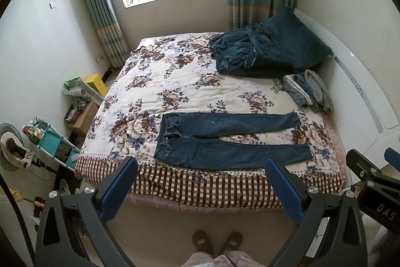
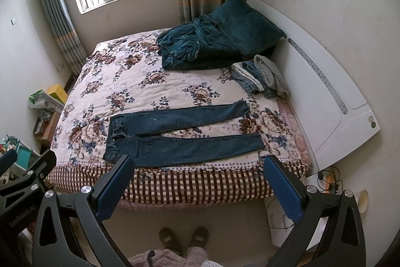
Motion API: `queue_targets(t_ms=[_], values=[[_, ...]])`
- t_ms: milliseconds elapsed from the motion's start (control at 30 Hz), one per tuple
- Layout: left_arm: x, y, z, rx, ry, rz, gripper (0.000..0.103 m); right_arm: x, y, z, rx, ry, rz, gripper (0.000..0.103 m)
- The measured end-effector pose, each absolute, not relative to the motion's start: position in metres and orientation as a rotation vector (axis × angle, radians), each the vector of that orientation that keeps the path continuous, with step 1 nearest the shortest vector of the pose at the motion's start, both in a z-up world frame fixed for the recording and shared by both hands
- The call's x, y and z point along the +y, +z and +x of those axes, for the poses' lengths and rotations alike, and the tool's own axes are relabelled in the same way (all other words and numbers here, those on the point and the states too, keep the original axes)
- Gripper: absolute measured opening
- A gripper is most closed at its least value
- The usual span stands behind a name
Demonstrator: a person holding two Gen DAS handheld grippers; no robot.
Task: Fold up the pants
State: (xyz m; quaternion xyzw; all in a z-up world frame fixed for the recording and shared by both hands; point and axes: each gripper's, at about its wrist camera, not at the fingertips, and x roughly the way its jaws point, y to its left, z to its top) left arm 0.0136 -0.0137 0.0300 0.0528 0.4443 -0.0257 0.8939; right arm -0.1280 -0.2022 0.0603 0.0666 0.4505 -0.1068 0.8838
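Jeans [image 1: 225, 139] lie flat on the bed [image 1: 190, 182], near its front edge, waistband to the left and both legs stretched to the right with a narrow gap between them. Nothing lies on the jeans or touches them. Farther back on the floral cover sits a crumpled dark teal blanket [image 1: 252, 54] against a teal pillow [image 1: 297, 39], and just beside it, by the white headboard [image 1: 360, 91], a small heap of folded clothes [image 1: 310, 90]. These are well apart from the jeans.

Left gripper [image 1: 200, 189] hangs in front of the bed over the floor, its jaws spread wide and holding nothing. Right gripper [image 2: 200, 189] is beside it, jaws also spread wide and empty. Between the grippers and the bed stands only the checked edge of the cover. On the floor to the left are cardboard boxes [image 1: 85, 116] and a turquoise rack [image 1: 53, 142]; the person's slippers [image 1: 217, 242] show below.
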Motion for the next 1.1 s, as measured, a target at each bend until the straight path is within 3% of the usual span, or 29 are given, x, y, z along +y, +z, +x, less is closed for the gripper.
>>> queue_targets(t_ms=[1100], values=[[-0.028, 0.037, 0.016, 0.908, -0.061, 0.111, 0.103, -0.199, 0.072, -0.126, 0.924, -0.211, 0.139, 0.103]])
